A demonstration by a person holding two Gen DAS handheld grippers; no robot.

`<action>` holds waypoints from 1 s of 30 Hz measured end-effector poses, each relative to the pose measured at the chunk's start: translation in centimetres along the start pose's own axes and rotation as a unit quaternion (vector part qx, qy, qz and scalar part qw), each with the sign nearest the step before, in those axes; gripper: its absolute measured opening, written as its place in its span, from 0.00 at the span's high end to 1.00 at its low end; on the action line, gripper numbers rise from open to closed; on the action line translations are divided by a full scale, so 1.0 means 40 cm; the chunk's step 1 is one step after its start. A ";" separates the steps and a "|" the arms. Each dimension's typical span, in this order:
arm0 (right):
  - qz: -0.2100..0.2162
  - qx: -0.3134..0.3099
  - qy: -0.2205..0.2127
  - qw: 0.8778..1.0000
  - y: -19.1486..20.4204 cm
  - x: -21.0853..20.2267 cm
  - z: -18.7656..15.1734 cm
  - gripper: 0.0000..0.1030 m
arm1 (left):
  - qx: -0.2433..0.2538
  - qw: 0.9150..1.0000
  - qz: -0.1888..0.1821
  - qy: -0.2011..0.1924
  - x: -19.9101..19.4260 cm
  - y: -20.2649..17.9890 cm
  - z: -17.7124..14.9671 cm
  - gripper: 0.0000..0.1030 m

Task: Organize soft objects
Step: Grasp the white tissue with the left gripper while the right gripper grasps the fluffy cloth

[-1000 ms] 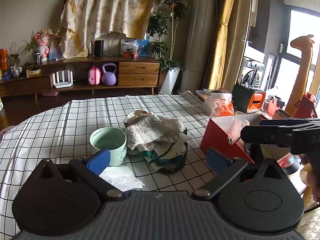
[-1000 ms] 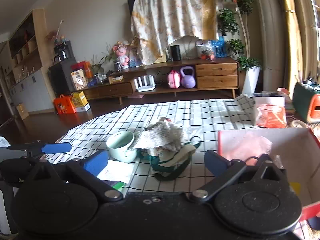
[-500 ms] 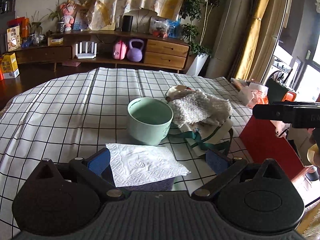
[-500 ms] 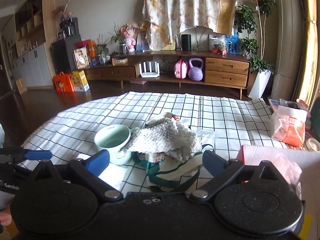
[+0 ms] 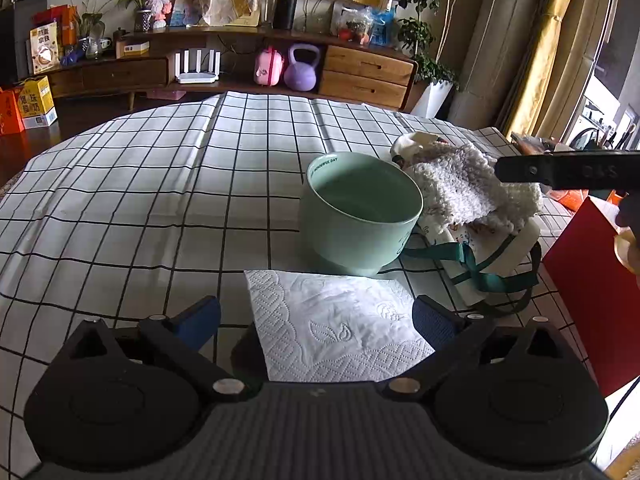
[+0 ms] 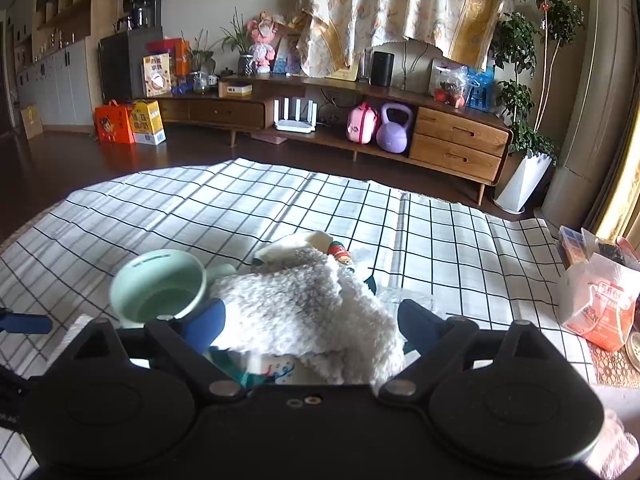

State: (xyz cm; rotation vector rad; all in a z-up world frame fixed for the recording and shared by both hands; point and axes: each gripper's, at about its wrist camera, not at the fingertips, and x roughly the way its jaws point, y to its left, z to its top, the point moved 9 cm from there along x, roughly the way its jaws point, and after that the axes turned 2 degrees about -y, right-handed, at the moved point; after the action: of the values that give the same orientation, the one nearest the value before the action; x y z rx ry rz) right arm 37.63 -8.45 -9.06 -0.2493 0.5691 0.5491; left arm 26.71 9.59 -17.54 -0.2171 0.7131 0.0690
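At the bottom centre of the left wrist view, the left gripper (image 5: 316,316) stands spread wide with the white paper napkin (image 5: 336,328) lying flat between its pads, not pinched. Risk: a thin sheet flat on the checked tablecloth (image 5: 160,200) gives the pads little to bite, so a close here could slide over it or bunch the cloth beneath.

Just beyond, touching the napkin's far edge, sits the mint green cup (image 5: 360,212), mid-frame. It looks empty, though the dim interior leaves that uncertain. A forward push on the napkin could nudge it.

At the bottom centre of the right wrist view, the right gripper (image 6: 308,320) is released; its jaws have just been narrowing, with the fuzzy white cloth (image 6: 312,312) between them, and no clear pad contact. That cloth lies on a cream bag with green straps (image 5: 488,264), so a deep bite may drag the bag or a strap along, and the cup (image 6: 160,288) is close at lower left.

At the right edge of the left view stands a red box (image 5: 588,280); its contents are not visible.
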 end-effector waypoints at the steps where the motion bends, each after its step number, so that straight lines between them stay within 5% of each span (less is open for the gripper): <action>1: -0.002 0.000 0.003 1.000 -0.003 0.015 0.000 0.13 | 0.002 1.000 -0.001 0.002 0.007 -0.002 -0.002 0.00; 16: -0.020 -0.032 0.024 0.999 0.002 0.140 -0.036 0.31 | 0.062 0.998 0.007 -0.012 0.058 -0.047 -0.019 0.04; 30: -0.059 -0.047 0.007 0.997 -0.015 0.118 -0.030 0.86 | 0.098 0.992 0.056 -0.056 0.030 -0.055 0.009 0.61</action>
State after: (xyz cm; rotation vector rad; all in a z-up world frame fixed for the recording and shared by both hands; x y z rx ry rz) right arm 40.74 -7.41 -12.70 -0.3736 0.5386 0.4601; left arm 28.13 7.52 -17.69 0.0156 0.6146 0.1158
